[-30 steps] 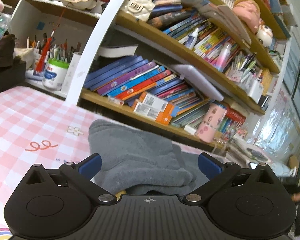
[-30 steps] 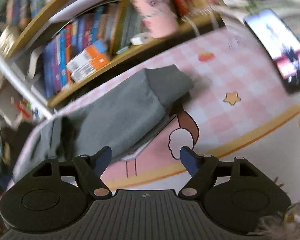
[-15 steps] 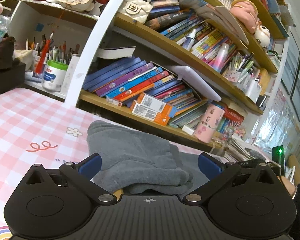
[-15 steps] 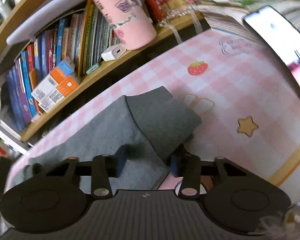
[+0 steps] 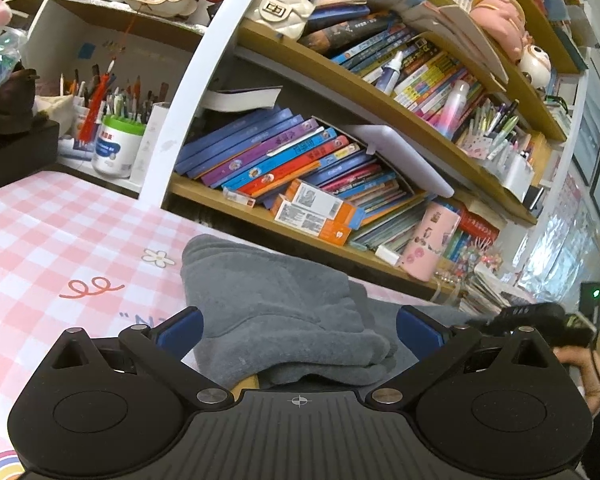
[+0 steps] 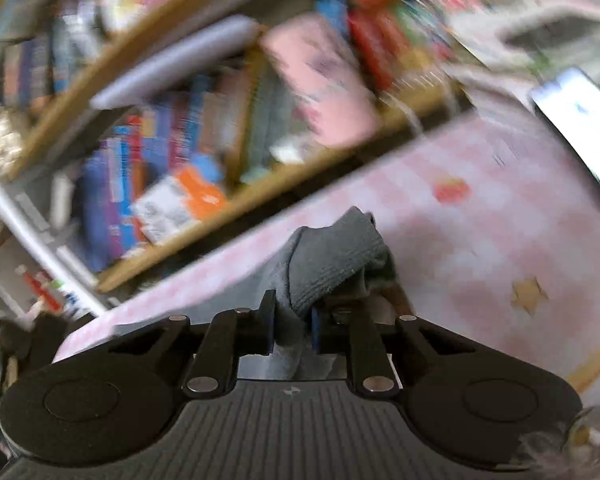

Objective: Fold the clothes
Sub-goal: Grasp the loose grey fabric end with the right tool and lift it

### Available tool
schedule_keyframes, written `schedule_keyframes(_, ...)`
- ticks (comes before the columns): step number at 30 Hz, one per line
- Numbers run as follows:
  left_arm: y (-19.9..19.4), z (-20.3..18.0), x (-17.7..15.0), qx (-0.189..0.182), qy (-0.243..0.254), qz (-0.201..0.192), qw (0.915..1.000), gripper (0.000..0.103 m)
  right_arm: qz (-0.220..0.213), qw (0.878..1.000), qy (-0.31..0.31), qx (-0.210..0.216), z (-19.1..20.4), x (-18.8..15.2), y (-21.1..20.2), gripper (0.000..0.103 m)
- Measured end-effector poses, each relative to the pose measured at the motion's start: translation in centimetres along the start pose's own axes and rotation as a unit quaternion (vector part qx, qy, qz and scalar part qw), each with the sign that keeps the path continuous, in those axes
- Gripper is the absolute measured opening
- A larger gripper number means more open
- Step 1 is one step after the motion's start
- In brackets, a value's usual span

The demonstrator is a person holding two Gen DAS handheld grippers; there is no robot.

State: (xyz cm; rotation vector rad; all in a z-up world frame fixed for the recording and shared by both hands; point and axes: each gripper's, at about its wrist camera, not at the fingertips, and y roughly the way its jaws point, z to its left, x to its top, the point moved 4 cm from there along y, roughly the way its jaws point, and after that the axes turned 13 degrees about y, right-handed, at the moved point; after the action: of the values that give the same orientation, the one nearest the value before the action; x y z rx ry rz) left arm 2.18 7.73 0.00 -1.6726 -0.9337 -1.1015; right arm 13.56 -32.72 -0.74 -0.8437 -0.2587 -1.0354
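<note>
While I hold both tools over the desk, this is what I read.

Garment: a grey, soft fleece garment (image 5: 276, 304) lies bunched in thick folds on the pink-and-white checked tablecloth (image 5: 52, 240), in front of the wooden bookshelf (image 5: 340, 240).

Ribbed end: its darker grey ribbed cuff (image 6: 332, 256) is raised off the cloth and sticks out ahead of my right tool.

Right gripper (image 6: 292, 330): the jaws have just been closing and now pinch the cuff, cloth bunched between the blue pads.

Left gripper (image 5: 298, 326): jaws spread wide, holding nothing; the folded bulk sits just ahead between the fingers, apparently untouched.

Key relation: I judge the garment's long axis to run from the bulk at my left tool out to the cuff in my right. The right hand is on the free end, so the fold would carry it back toward the left.

Risk: the right view is badly blurred, so I cannot tell how deep the bite is.
</note>
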Motion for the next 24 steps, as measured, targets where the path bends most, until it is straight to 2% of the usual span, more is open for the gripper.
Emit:
schedule_keyframes(2,0.1,0.0,0.0,0.001,0.003,0.002,1.0000,0.103,0.009,0.999,0.036,-0.006,-1.4,0.2,0.7,0.016)
schedule_keyframes(4,0.1,-0.1,0.0,0.001,0.006,0.004,1.0000,0.103,0.019,0.997,0.068,-0.006,-2.4,0.4,1.1,0.021)
schedule_keyframes(5,0.2,-0.1,0.0,0.002,0.007,0.005,1.0000,0.103,0.025,0.996,0.080,-0.006,-2.6,0.4,1.2,0.028)
schedule_keyframes(6,0.2,-0.1,0.0,0.002,0.009,0.007,0.9999,0.103,0.030,0.995,0.092,-0.006,-2.9,0.3,1.4,0.041)
schedule_keyframes(7,0.2,-0.2,-0.1,0.002,0.011,0.008,0.9999,0.103,0.035,0.994,0.098,-0.008,-3.0,0.2,1.6,0.043)
schedule_keyframes(10,0.4,-0.3,-0.2,0.004,0.017,0.012,0.9998,0.103,0.044,0.995,0.093,-0.011,-2.8,0.0,2.3,0.037)
schedule_keyframes(12,0.5,-0.3,-0.2,0.003,0.019,0.016,0.9997,0.103,0.048,0.995,0.083,-0.014,-2.7,0.0,2.6,0.020)
schedule_keyframes(13,0.5,-0.3,-0.3,0.002,0.019,0.017,0.9997,0.103,0.049,0.996,0.078,-0.016,-2.7,0.2,2.7,0.018)
schedule_keyframes(17,0.6,-0.5,-0.3,-0.005,0.021,0.021,0.9995,0.103,0.031,0.998,0.051,-0.007,-2.2,1.7,1.4,0.016)
schedule_keyframes(24,0.4,-0.7,-0.3,-0.024,0.018,0.014,0.9994,0.103,-0.052,0.996,0.041,-0.061,-3.3,5.2,-2.7,0.016)
